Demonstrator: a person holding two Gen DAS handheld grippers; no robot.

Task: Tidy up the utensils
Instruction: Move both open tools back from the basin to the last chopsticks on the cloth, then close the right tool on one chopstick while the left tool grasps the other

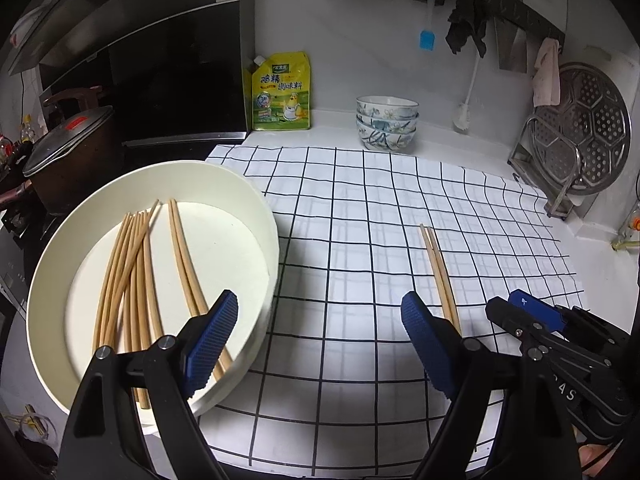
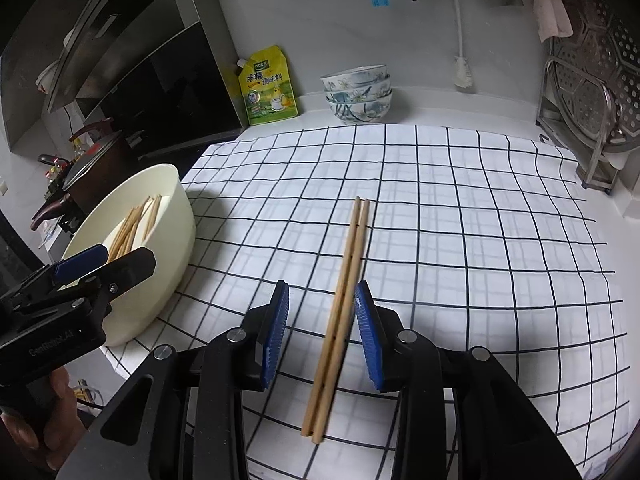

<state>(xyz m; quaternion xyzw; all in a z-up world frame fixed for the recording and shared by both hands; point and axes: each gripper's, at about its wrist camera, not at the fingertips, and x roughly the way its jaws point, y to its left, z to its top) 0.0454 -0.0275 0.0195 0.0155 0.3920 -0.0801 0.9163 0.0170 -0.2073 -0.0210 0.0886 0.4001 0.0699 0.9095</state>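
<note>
Between the right claw's pads, 2 chopsticks.

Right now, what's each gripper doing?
Left gripper: open, empty, at the bowl.
Right gripper: open, straddling the chopsticks, not gripping.

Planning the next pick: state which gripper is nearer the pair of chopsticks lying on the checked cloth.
Right. The right gripper straddles the pair of chopsticks, pads apart and not pressing them. The left gripper hangs open off to the side, by the cream basin.

Dim, sharp, fisheye-warped edges
</note>
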